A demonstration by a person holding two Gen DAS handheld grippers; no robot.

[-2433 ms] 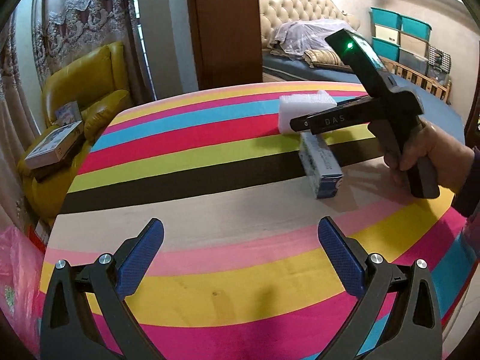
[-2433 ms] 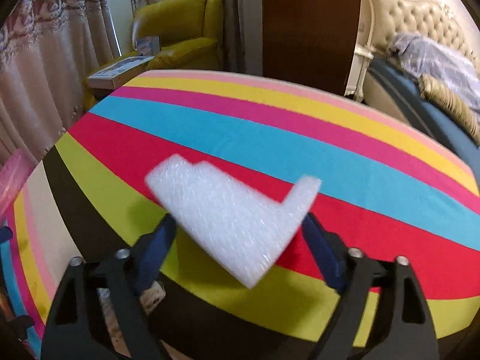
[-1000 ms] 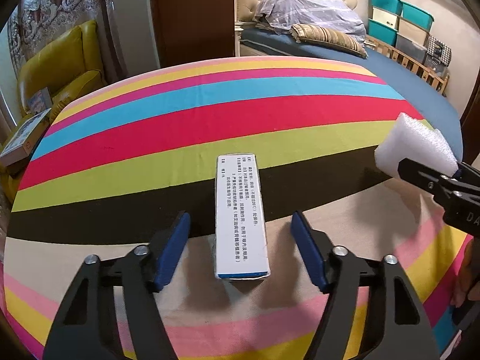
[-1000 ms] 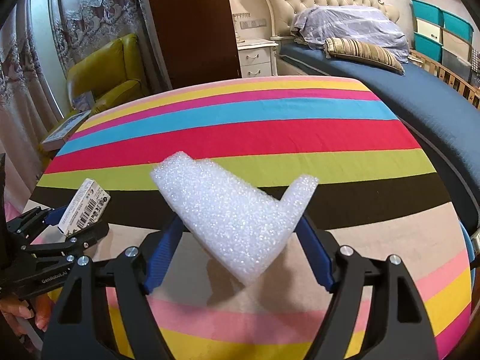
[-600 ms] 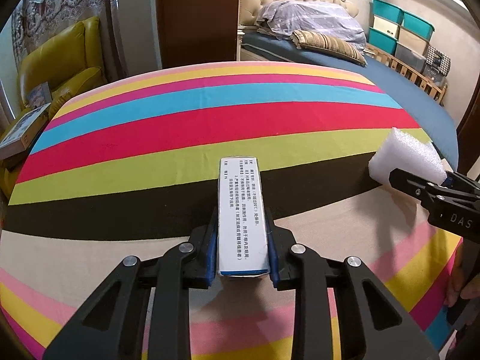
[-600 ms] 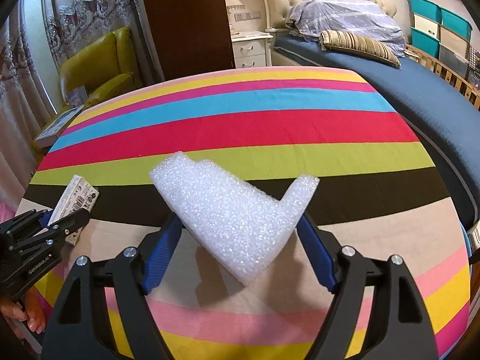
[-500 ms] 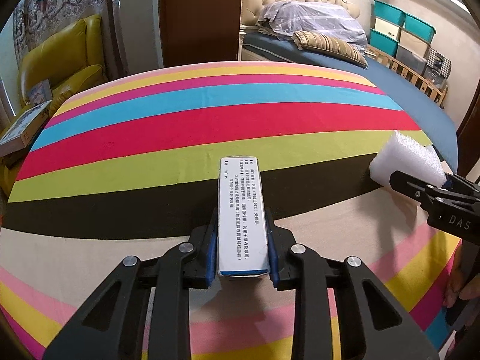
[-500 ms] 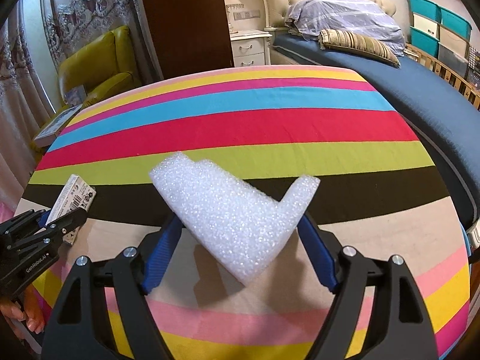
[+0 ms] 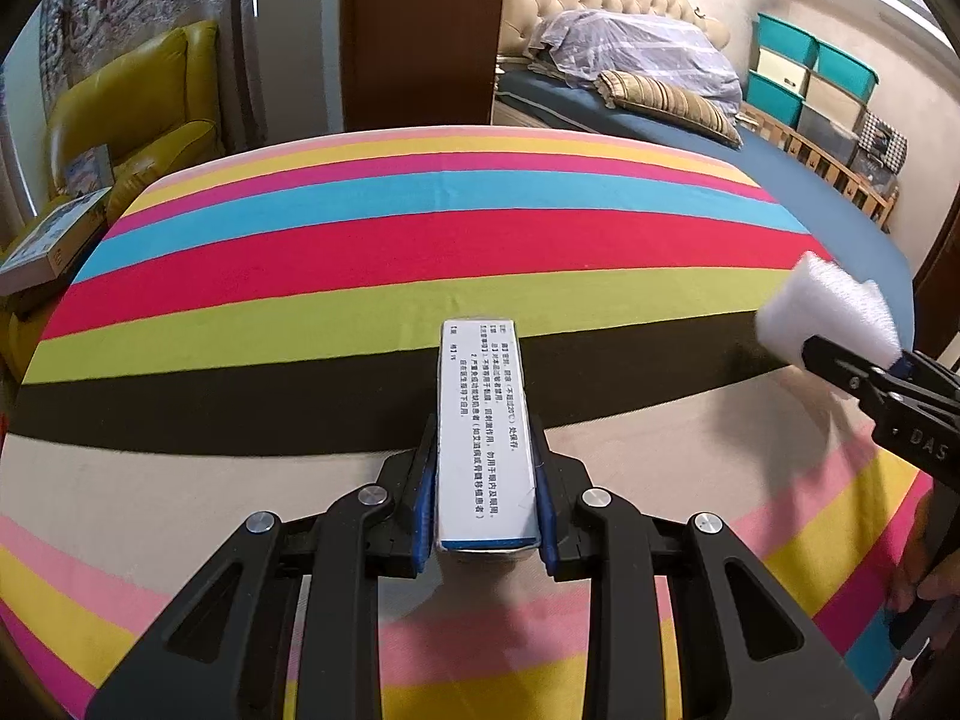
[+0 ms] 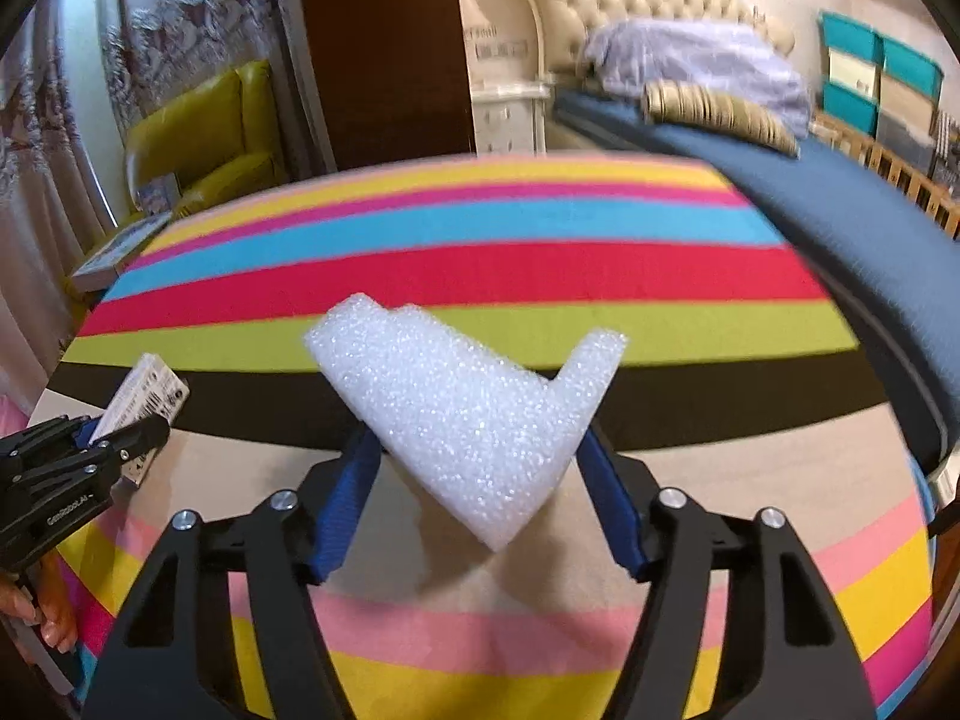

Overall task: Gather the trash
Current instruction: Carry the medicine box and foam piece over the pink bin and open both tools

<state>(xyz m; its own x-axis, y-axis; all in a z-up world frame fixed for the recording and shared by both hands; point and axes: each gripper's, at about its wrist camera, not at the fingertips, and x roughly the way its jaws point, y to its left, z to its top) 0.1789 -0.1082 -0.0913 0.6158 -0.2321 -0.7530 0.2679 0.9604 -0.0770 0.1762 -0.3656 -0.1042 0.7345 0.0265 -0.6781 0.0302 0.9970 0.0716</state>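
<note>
Grip looks settled on both sides: my left gripper [image 9: 483,516] is clamped on the long white carton [image 9: 485,438], low over the striped tablecloth [image 9: 390,252], while my right gripper [image 10: 480,498], its jaws just narrowed, pinches the white foam piece [image 10: 474,408]. I'd lift both straight up, keeping the carton level so it doesn't pivot, then carry them off together.
</note>
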